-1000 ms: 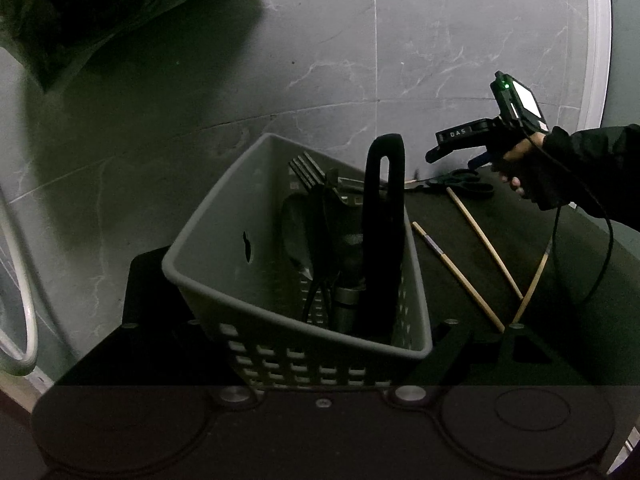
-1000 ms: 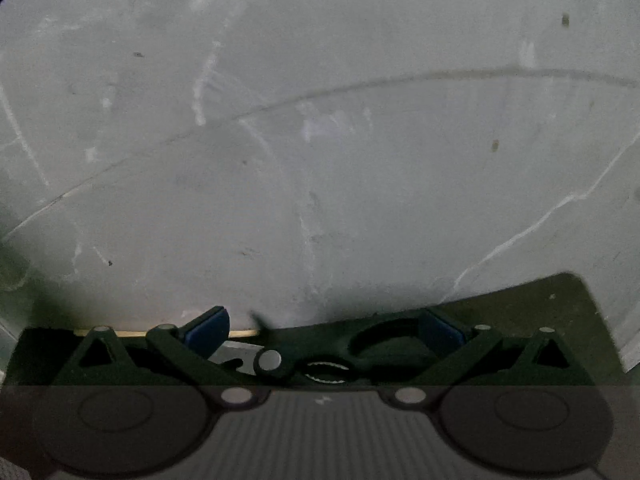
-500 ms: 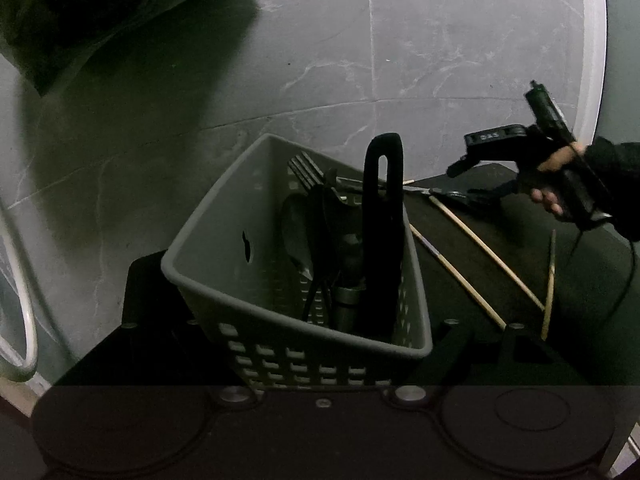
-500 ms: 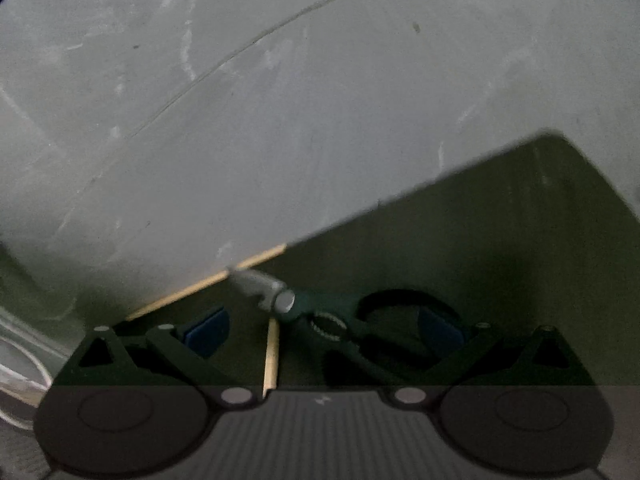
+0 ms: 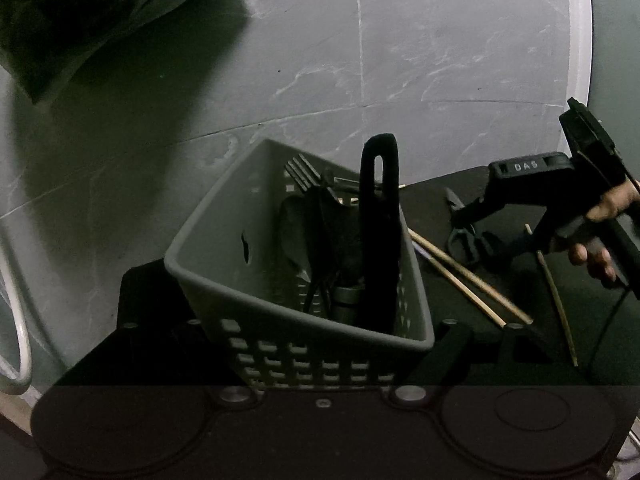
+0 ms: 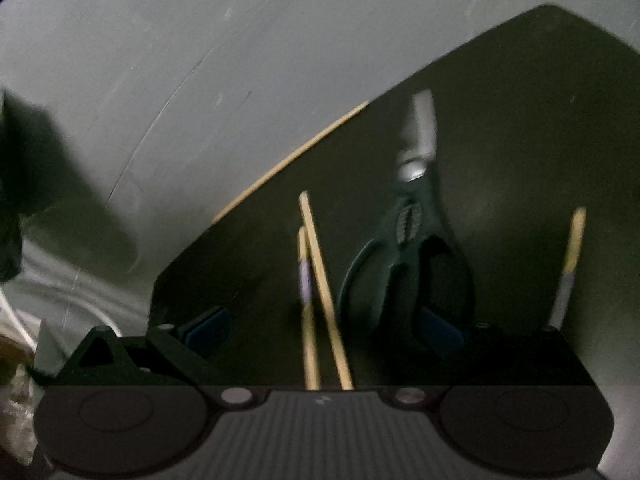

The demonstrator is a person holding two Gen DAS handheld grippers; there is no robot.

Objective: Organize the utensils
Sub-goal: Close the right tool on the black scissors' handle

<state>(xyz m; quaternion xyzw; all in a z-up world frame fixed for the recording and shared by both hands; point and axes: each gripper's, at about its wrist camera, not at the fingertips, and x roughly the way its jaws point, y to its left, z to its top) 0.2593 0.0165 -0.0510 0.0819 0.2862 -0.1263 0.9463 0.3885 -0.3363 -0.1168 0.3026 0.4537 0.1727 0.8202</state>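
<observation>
Basket (image 5: pixel 256 280) hid the left gripper's fingers and its utensils' lower ends. Scissors (image 6: pixel 416 240) were motion-blurred. At nine o'clock, a white loop (image 5: pixel 16 320) was cut off.

**Dark table with basket, chopsticks and scissors**

A dark table (image 5: pixel 500 184) stands over a grey marbled tile floor (image 5: pixel 440 60). On it, directly ahead of the left gripper, sits a grey perforated utensil basket (image 5: pixel 224 248). To the right of the basket lie two wooden chopsticks (image 5: pixel 468 280), then black-handled scissors (image 5: pixel 464 236), and a further chopstick (image 5: pixel 556 296) beyond. A dark plastic bag (image 5: pixel 80 12) lies on the floor, far left.
</observation>
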